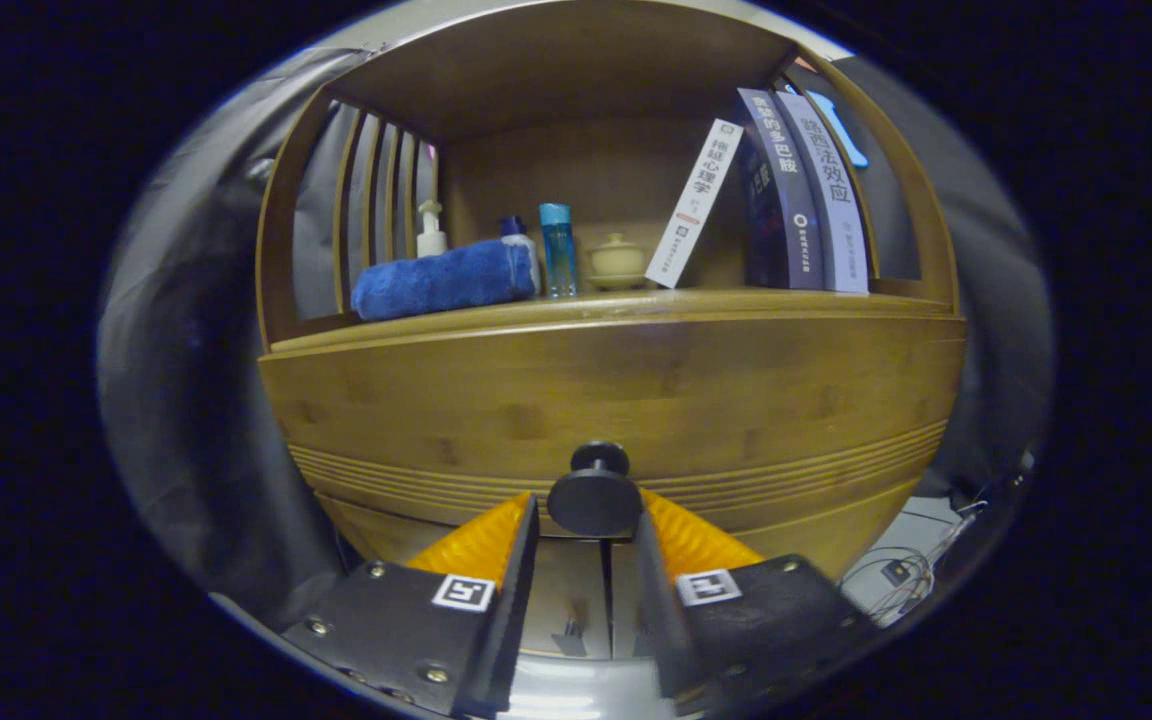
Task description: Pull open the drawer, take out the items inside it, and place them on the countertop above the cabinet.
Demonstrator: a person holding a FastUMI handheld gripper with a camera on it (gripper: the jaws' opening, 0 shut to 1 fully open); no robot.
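Left to right across the gripper: one finger sits just left of the dark round knob, the knob lies between the fingertips, the other finger just right, narrowly parted; whether both press it I cannot tell. The drawer front stands just beyond, apparently closed. Squeeze the knob squarely, then pull straight back.

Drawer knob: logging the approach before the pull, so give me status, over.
Gripper open, jaws either side of the drawer knob, contact unclear. Drawer closed. Nothing in the way.
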